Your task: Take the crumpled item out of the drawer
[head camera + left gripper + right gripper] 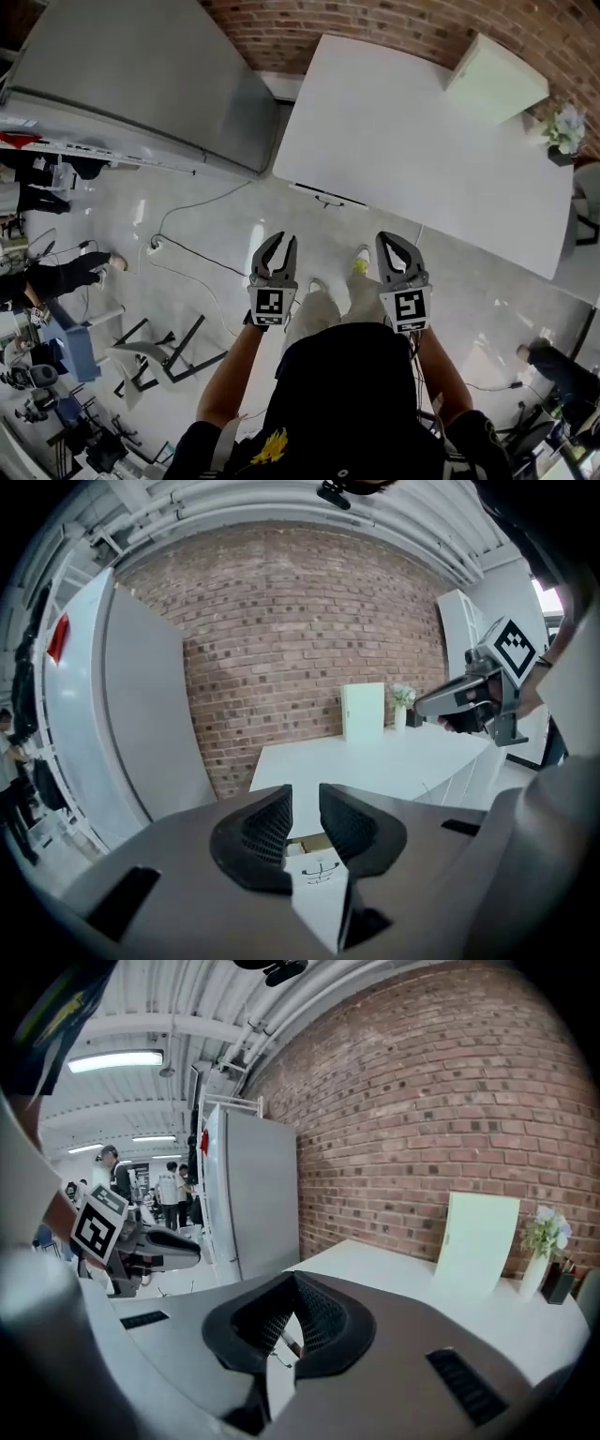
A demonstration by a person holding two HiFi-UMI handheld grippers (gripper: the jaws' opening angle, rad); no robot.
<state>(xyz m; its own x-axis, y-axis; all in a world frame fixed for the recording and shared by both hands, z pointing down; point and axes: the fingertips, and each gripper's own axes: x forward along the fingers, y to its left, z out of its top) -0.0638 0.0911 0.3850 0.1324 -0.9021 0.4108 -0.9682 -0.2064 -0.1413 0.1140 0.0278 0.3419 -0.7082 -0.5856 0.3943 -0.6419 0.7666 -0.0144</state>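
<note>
So the left hand-held gripper (281,242) is held with its jaws a narrow bit apart, nothing caught between them. The right hand-held gripper (386,242) is closed tip to tip, also empty. Both are held out over the floor (216,234) at the bottom middle of the head view. They're pointed toward the white counter (422,141) in the upper right and kept well short of it.

On the counter's near face a small dark drawer handle (328,199) can be made out, just above and between the two grippers. The drawer (321,902) looks shut or maybe barely cracked, hard to call. The crumpled item can't be spotted in any view, so it's presumably tucked inside that drawer.

Handling, purely as a guess: something crumpled is likely paper or cloth, so it should be light, soft and squashy, and nothing fragile. A raised fold near its middle would probably be best pinched, gently, since a thin loose edge could tear or slide out. The handle needs to be pulled first, though.
</note>
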